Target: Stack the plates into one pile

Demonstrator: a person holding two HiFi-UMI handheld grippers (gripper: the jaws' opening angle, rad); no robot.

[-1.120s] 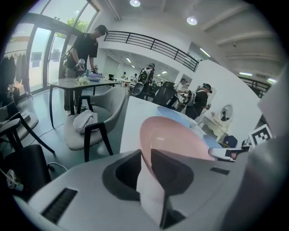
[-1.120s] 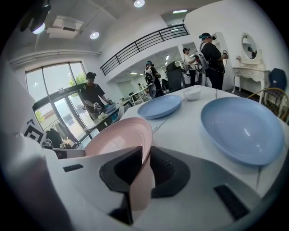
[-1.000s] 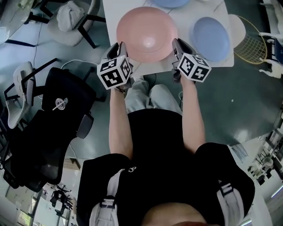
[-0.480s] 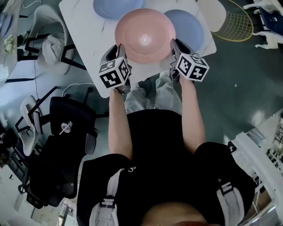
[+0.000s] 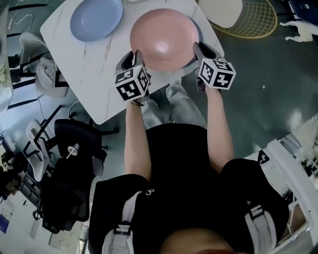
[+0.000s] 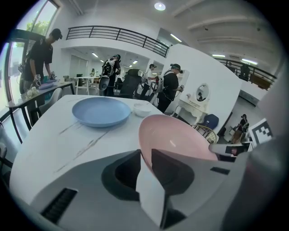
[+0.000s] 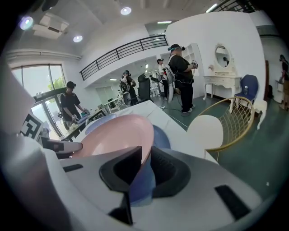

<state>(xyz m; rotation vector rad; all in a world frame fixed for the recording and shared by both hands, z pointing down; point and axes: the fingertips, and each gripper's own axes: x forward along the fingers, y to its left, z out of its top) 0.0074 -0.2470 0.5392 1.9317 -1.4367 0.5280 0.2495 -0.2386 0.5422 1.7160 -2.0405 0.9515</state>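
A pink plate (image 5: 164,34) hangs between my two grippers over the white marble table (image 5: 94,69). My left gripper (image 5: 133,53) has the plate's left rim (image 6: 176,137) between its jaws, and my right gripper (image 5: 198,48) has the right rim (image 7: 115,133). Both pairs of jaws are opening slightly, with the pads still on the rim. Directly under the pink plate lies a blue plate (image 7: 160,135), almost fully covered. A second blue plate (image 5: 97,19) rests apart at the table's far left, also in the left gripper view (image 6: 101,111).
A small white bowl (image 6: 142,108) stands behind the far blue plate. A gold wire chair with a white seat (image 5: 238,15) is off the table's right side. Black office chairs (image 5: 69,163) stand at lower left. Several people stand in the background.
Both grippers have carried the pink plate to the right across the table. The right blue plate, which lay beside it, is now hidden under it.
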